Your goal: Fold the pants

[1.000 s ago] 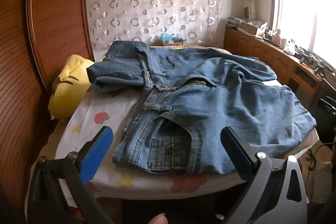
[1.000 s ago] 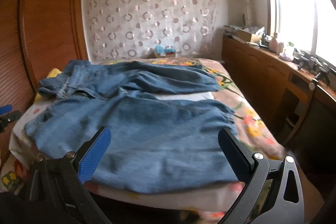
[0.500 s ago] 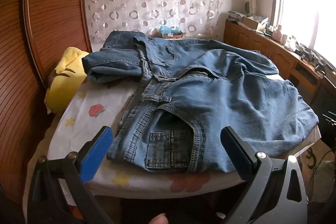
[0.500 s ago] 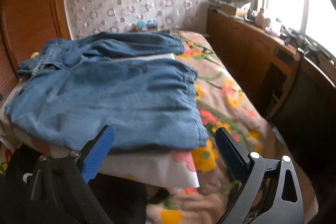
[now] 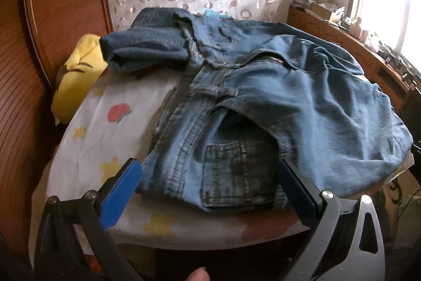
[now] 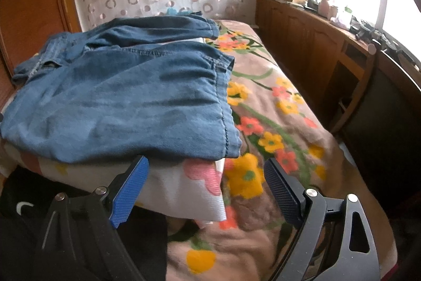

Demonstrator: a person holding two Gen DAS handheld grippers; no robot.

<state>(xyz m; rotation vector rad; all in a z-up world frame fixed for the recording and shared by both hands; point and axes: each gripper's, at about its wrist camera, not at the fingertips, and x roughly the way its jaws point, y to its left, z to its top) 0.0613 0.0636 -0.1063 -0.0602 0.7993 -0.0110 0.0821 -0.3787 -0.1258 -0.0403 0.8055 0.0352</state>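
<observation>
Blue denim jeans (image 5: 302, 102) lie spread across the bed, waistband and back pocket (image 5: 236, 175) nearest in the left wrist view. My left gripper (image 5: 210, 181) is open and empty, its fingers on either side of the pocket corner of the waist. In the right wrist view the jeans' leg (image 6: 126, 102) ends at a hem (image 6: 223, 107) near the bed's front edge. My right gripper (image 6: 206, 183) is open and empty, just below and in front of that hem corner.
The bed has a white fruit-print sheet (image 5: 105, 128) and a floral blanket (image 6: 276, 128). A yellow pillow (image 5: 76, 75) lies by the wooden headboard (image 5: 52, 4). A wooden cabinet (image 6: 315, 49) with clutter runs under the window at right.
Both grippers have moved closer to the jeans. The left one has closed in on the waist corner; the right one has swung right and down to the leg hem corner.
</observation>
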